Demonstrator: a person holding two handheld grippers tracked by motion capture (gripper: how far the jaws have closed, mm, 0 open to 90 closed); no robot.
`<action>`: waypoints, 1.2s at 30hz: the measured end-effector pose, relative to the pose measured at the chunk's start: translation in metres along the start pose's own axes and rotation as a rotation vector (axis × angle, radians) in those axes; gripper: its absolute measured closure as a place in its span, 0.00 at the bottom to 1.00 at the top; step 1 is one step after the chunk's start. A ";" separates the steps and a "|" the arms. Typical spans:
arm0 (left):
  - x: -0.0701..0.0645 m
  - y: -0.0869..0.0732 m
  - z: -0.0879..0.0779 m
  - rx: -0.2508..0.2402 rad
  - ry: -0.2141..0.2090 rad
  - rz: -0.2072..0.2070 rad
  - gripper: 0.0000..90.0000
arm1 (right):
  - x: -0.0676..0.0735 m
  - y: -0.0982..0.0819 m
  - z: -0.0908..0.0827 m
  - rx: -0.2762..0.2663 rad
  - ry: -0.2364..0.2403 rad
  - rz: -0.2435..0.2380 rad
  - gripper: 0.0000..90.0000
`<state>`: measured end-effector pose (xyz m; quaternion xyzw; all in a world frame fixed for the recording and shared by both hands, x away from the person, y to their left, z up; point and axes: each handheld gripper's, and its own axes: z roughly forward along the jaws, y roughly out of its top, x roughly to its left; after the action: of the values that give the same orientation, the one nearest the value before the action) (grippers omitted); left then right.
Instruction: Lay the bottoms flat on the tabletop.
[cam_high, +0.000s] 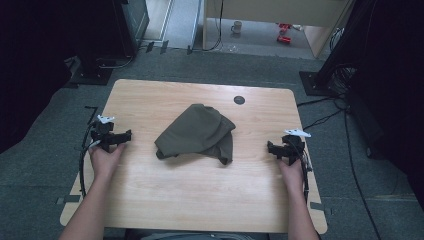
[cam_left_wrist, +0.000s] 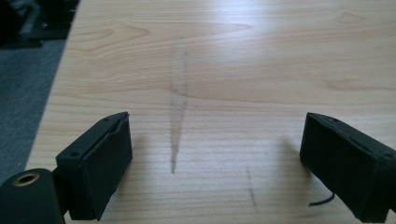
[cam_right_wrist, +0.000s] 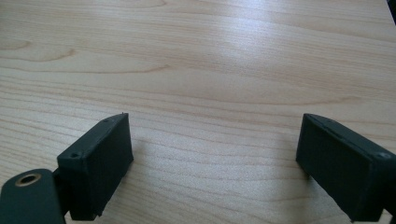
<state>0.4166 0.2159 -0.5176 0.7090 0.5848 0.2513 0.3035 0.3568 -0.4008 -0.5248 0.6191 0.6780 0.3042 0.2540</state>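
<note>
One crumpled olive cloth (cam_high: 197, 134) lies mid-table (cam_high: 200, 200), its long axis slanting from near-left to far-right; two grippers flank it, well apart: left gripper (cam_high: 126, 135) and right gripper (cam_high: 270, 147) both gape wide, holding nothing

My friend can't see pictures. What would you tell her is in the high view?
A crumpled olive-green cloth lies in the middle of a wooden table. A person's hands hold an open hand-held gripper on each side, the left gripper and the right gripper, both pointing toward the cloth without touching it.
</note>
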 end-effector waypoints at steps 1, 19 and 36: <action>0.000 -0.001 -0.002 0.001 -0.036 0.034 0.10 | 0.000 0.000 0.000 0.000 0.001 -0.002 0.11; 0.000 -0.007 -0.009 -0.019 -0.107 0.104 0.19 | 0.004 -0.006 -0.006 0.000 0.016 -0.015 0.11; -0.012 -0.007 -0.017 -0.010 -0.189 0.094 0.50 | 0.008 -0.009 -0.010 -0.024 0.036 -0.032 0.25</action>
<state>0.3973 0.2077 -0.5113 0.7549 0.5184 0.2000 0.3485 0.3430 -0.3938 -0.5240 0.5994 0.6886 0.3192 0.2541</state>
